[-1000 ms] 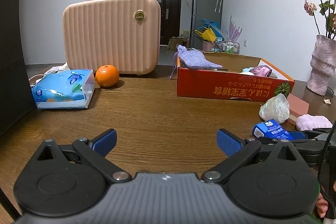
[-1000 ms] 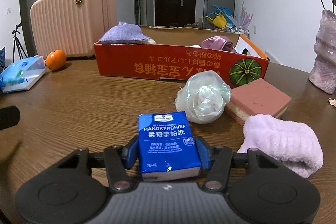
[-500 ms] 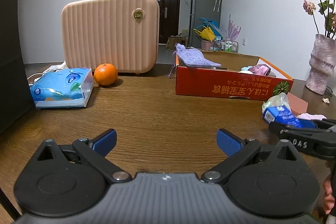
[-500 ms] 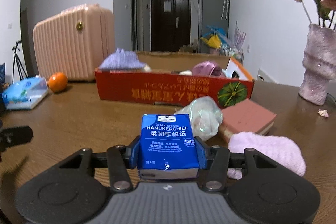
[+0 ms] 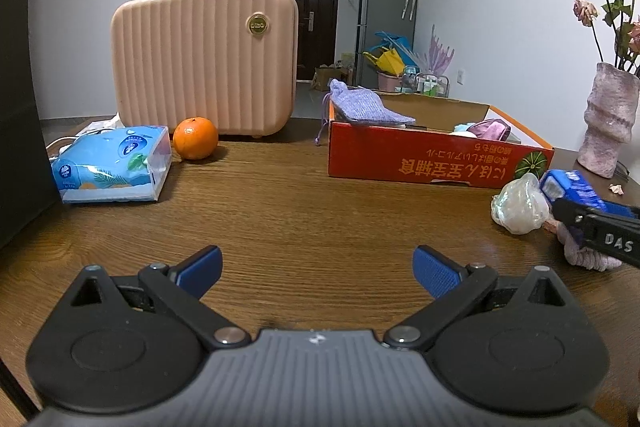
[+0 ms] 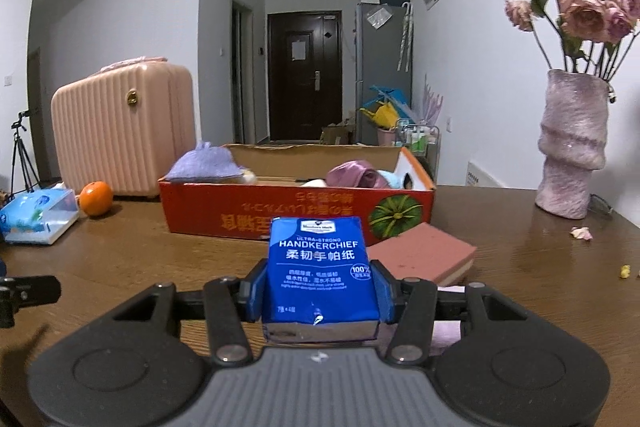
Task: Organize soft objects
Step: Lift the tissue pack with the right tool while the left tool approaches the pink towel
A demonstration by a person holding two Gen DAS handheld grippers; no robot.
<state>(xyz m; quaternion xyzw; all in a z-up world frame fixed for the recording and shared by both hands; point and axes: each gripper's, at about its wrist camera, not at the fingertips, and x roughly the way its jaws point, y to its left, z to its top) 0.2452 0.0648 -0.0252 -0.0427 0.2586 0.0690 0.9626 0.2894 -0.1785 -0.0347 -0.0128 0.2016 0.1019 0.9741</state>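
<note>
Wooden table [image 5: 304,211] stretching out under me, red cardboard box [image 6: 280,215] sitting at the far side with a purple pouch [image 6: 208,163] and a mauve cloth bundle [image 6: 352,173] lying inside. My right gripper [image 6: 320,291] is pinching the blue handkerchief pack [image 6: 320,267], carrying it clear above the tabletop, facing the box. My left gripper [image 5: 316,269] is hanging spread wide, holding nothing.

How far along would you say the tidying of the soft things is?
Partly done: a lavender pouch and a mauve cloth already lie in the red box. The right gripper holds the handkerchief pack. The sponge, plastic wad and pink fluffy cloth remain outside.
</note>
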